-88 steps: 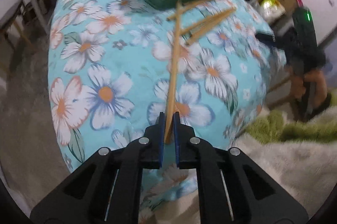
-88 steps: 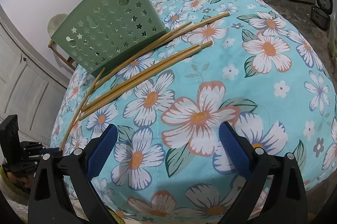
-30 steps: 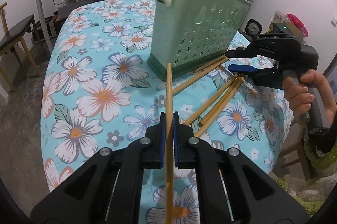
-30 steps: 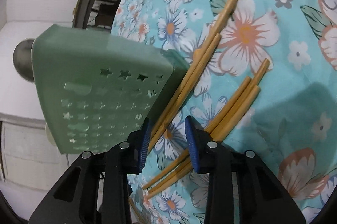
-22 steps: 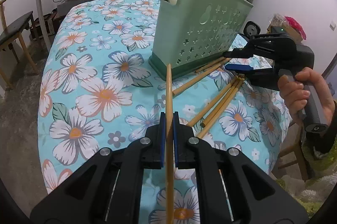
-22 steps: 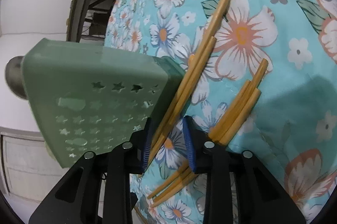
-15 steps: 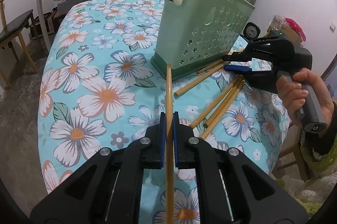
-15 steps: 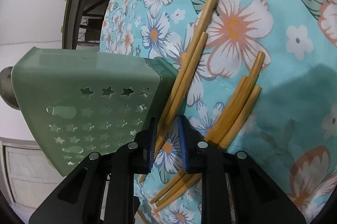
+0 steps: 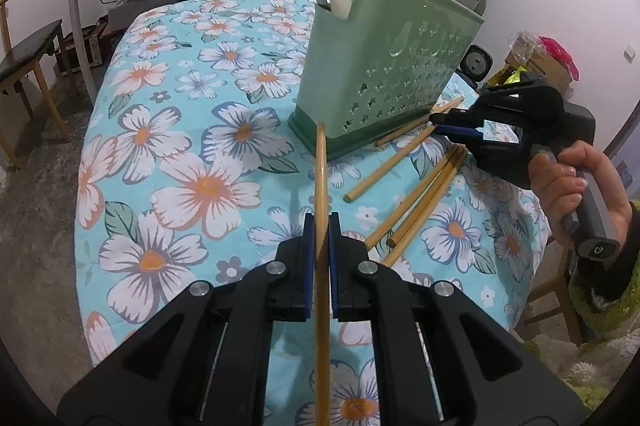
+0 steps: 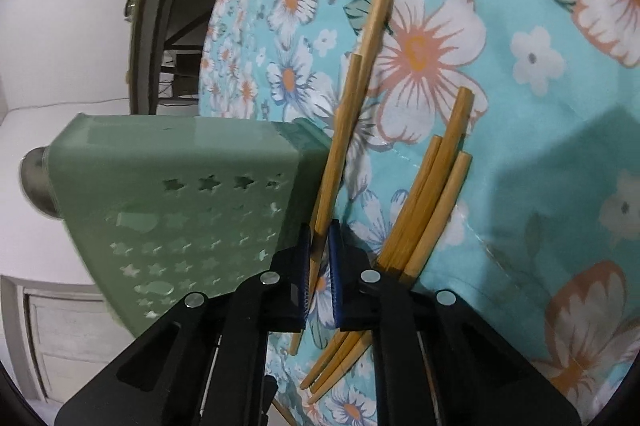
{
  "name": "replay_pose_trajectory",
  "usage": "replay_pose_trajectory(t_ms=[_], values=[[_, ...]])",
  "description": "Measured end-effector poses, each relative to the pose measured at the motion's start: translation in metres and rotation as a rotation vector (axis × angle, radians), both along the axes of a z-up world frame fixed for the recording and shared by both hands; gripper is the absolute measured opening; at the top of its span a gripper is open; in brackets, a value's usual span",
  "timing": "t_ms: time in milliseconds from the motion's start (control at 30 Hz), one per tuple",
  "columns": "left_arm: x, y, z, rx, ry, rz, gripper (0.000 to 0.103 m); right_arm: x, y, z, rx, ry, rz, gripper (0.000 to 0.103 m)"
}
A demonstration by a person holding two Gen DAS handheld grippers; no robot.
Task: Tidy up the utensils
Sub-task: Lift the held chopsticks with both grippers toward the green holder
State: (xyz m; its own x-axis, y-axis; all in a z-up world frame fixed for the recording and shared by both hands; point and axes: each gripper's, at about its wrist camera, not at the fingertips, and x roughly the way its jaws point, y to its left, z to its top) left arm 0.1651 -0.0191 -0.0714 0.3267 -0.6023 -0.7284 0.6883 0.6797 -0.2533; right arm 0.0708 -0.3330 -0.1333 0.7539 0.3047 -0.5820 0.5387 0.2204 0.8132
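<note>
Chopstick (image 9: 321, 210) clamped in left gripper (image 9: 320, 246) at bottom center; right gripper (image 10: 319, 258) just closed on chopstick pair (image 10: 344, 130) beside green holder (image 10: 180, 202).

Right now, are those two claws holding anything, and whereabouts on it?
Left gripper clamps one chopstick mid-length. Right gripper has just closed on the pair beside the holder, near their narrow ends.

Six chopsticks (image 9: 402, 158), one green utensil holder (image 9: 384, 82), two grippers.
</note>
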Motion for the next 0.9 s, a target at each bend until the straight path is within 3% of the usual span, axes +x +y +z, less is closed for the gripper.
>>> replay_pose_trajectory(t_ms=[200,367,500,800,900], values=[[-0.002,0.003,0.013,-0.033,-0.004,-0.008,0.006,-0.009,0.006,0.033,-0.141,-0.081,0.058,0.008],[-0.005,0.007,0.036,-0.092,-0.018,-0.018,0.006,-0.018,0.022,0.079,-0.425,-0.138,0.127,0.008],[-0.007,0.015,0.068,-0.168,-0.053,-0.019,0.006,-0.028,0.035,0.109,-0.607,-0.179,0.167,0.008],[-0.006,0.02,0.145,-0.35,-0.129,-0.063,0.006,-0.054,0.054,0.159,-0.866,-0.254,0.199,0.007],[-0.005,0.015,0.175,-0.416,-0.187,-0.086,0.006,-0.059,0.061,0.174,-0.924,-0.275,0.201,0.007]])
